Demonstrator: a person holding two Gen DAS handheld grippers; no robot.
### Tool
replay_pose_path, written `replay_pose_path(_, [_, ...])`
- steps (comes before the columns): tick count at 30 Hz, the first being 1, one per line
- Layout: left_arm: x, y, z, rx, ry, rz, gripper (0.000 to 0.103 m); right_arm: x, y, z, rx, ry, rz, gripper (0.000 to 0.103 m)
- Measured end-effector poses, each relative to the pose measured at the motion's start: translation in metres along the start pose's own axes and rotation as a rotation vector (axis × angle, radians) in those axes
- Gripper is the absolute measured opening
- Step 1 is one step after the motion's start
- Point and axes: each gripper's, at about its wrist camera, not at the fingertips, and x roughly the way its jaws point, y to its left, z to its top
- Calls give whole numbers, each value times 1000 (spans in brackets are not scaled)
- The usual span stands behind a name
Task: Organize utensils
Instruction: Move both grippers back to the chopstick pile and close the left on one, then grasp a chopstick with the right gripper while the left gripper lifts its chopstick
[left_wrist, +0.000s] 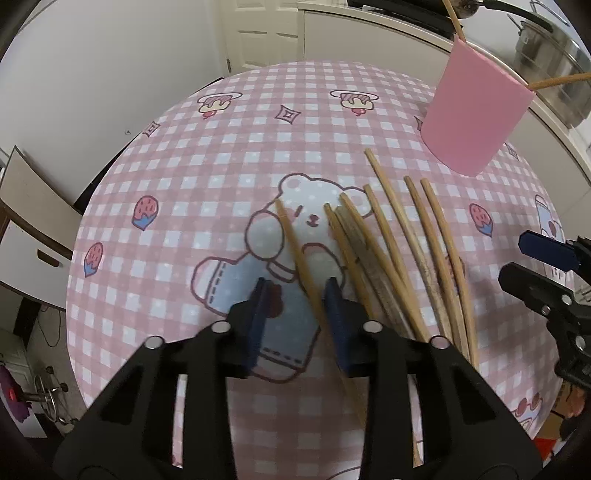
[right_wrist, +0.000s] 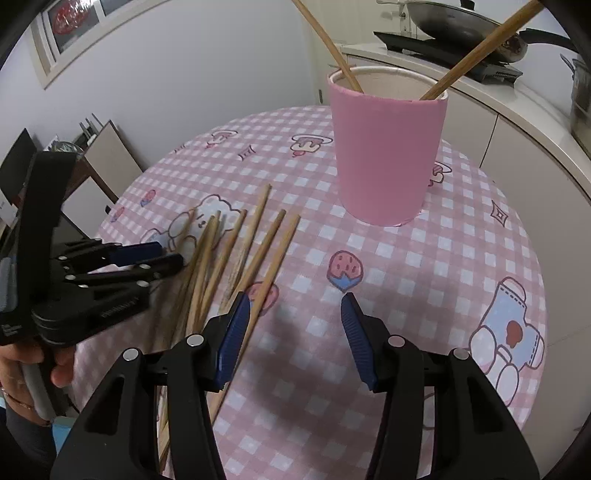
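Several loose wooden chopsticks (left_wrist: 388, 251) (right_wrist: 229, 251) lie fanned out on the pink checked tablecloth (left_wrist: 184, 166). One chopstick (left_wrist: 295, 251) lies apart on the left, running between the blue pads of my left gripper (left_wrist: 297, 314) (right_wrist: 168, 254). It sits close to the right pad, and a gap shows on its other side. My right gripper (right_wrist: 295, 325) (left_wrist: 513, 258) hovers open just right of the pile, its left pad over the outermost chopstick. A pink cup (left_wrist: 476, 110) (right_wrist: 388, 158) stands upright behind the pile with two chopsticks leaning in it.
The round table's edge curves close on the left and near side. A white counter (right_wrist: 480, 92) behind the cup carries a pan (right_wrist: 454, 18) and a steel pot (left_wrist: 554, 62). A hand (right_wrist: 59, 365) holds the left gripper's handle. A low cabinet (left_wrist: 33, 236) stands left of the table.
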Motion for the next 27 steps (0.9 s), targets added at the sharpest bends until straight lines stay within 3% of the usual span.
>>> replay_pose_path(10, [2, 8, 1, 15, 1, 5, 18, 32, 12, 19, -62, 100, -63, 48])
replay_pose_path(16, [2, 9, 3, 10, -6, -10, 10, 52, 22, 31, -138, 172, -116, 26])
replay_pose_path(18, [3, 9, 4, 1, -14, -26, 8, 55, 21, 36, -141, 175, -117, 11])
replay_pose_path(22, [1, 14, 7, -35, -17, -80, 6, 55, 19, 42, -141, 172, -112, 5])
replay_pose_path(27, [-24, 18, 8, -55, -68, -134, 6, 33, 14, 46, -105, 112, -67, 5])
